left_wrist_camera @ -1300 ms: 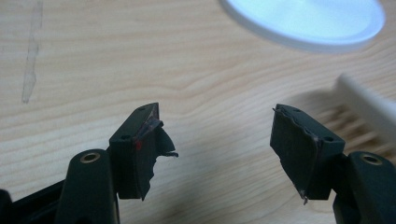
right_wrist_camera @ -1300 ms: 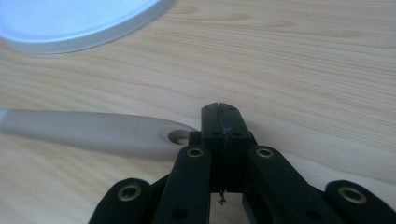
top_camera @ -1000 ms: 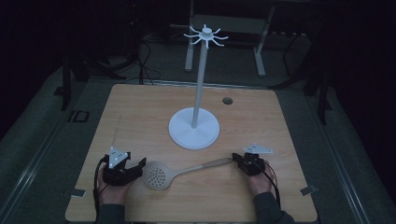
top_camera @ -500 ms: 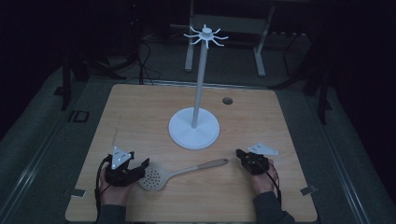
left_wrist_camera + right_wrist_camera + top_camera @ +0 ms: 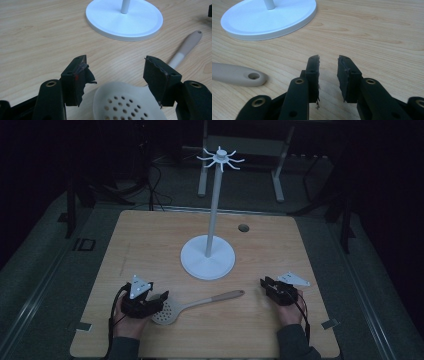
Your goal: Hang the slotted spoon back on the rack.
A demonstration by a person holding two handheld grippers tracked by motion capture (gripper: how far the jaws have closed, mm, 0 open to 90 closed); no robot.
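A slotted spoon lies flat on the wooden table, its white perforated head (image 5: 164, 313) to the left and its beige handle (image 5: 222, 298) pointing right. My left gripper (image 5: 161, 298) stands open at the head; in the left gripper view (image 5: 116, 62) the wide jaws straddle the head (image 5: 125, 103) without pressing on it. My right gripper (image 5: 263, 283) sits to the right of the handle's end and apart from it. Its jaws (image 5: 328, 60) have just been opening and nothing is between them. The handle's end with its hole (image 5: 239, 75) lies to their left.
A white stand with a round base (image 5: 207, 257), a tall pole and hooked arms at its top (image 5: 220, 157) rises mid-table, just beyond the spoon. A small dark hole (image 5: 243, 227) marks the table's far right. Dark floor and frame legs surround the table.
My right gripper has drawn away to the right from the handle's end, and its jaws have come apart. The spoon and my left gripper have hardly moved.
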